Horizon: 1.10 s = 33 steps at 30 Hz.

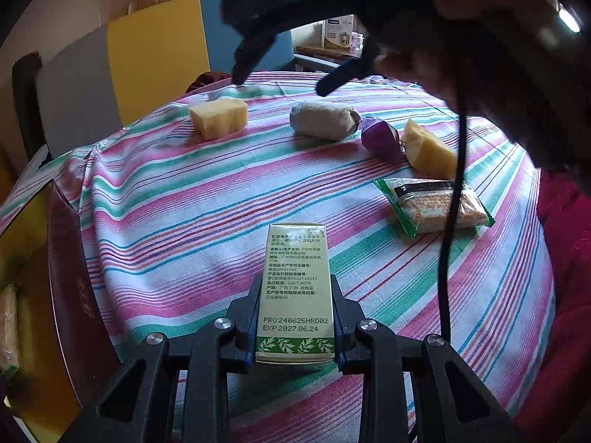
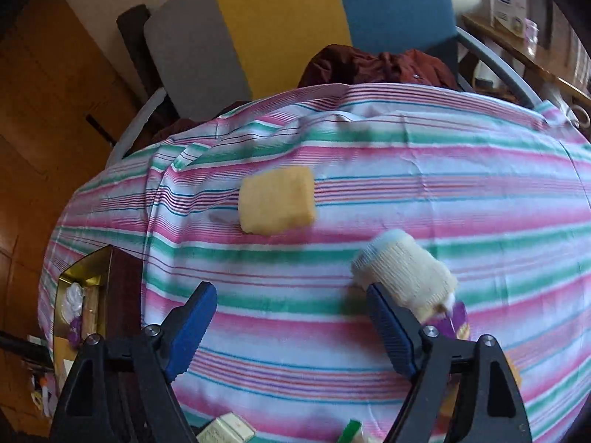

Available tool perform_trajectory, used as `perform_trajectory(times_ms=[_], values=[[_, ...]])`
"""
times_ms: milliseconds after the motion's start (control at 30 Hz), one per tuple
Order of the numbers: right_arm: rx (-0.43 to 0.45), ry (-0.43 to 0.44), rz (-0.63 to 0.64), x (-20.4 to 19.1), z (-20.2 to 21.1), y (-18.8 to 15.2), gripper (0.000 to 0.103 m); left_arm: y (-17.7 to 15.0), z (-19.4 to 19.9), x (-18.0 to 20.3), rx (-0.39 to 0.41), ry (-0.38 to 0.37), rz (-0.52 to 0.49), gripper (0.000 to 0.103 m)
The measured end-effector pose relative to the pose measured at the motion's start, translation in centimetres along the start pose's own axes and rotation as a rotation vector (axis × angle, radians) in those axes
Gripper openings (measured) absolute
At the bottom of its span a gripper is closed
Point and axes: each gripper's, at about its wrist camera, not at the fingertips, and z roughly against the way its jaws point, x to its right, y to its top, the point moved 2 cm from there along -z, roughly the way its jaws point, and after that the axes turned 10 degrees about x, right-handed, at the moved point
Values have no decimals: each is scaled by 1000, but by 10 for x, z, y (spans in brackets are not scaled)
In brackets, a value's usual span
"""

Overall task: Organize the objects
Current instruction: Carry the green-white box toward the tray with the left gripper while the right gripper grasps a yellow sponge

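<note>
My left gripper (image 1: 295, 288) is shut on a pale green printed carton (image 1: 295, 284), held above the striped tablecloth (image 1: 184, 203). On the cloth lie a yellow sponge block (image 1: 218, 117), a beige rolled cloth (image 1: 320, 119), a purple wrapped item (image 1: 380, 140), a yellow wedge (image 1: 428, 149) and a green-edged snack packet (image 1: 432, 205). My right gripper (image 2: 291, 317) is open and empty above the cloth, its right finger (image 2: 391, 332) beside the beige roll (image 2: 404, 271). The sponge block also shows in the right wrist view (image 2: 277, 199). The right gripper appears from outside in the left wrist view (image 1: 280, 81).
A dark red box with a gold lining (image 1: 66, 295) stands at the table's left edge and holds several items (image 2: 79, 317). A grey, yellow and blue chair back (image 2: 280, 22) stands behind the table. A red cloth (image 1: 565, 258) lies at the right.
</note>
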Motion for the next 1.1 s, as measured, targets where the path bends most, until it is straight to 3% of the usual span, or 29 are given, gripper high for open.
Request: perform_trajectory(times_ms=[200, 333, 400, 500, 633, 867, 1100], values=[[-25, -69, 92, -17, -58, 36, 85, 0, -2, 1, 11, 2, -4, 30], [-71, -121, 118, -22, -92, 41, 84, 0, -3, 1, 13, 3, -4, 30], [-61, -148, 123, -20, -96, 38, 64, 0, -3, 1, 13, 3, -4, 30], [-15, -111, 106, -20, -70, 34, 56, 0, -3, 1, 13, 3, -5, 30], [44, -94, 119, -16, -12, 19, 56, 0, -3, 1, 13, 3, -4, 30], [85, -88, -3, 14, 72, -37, 56, 0, -3, 1, 13, 3, -6, 30], [63, -89, -147, 40, 77, -97, 56, 2, 0, 0, -8, 0, 14, 30]])
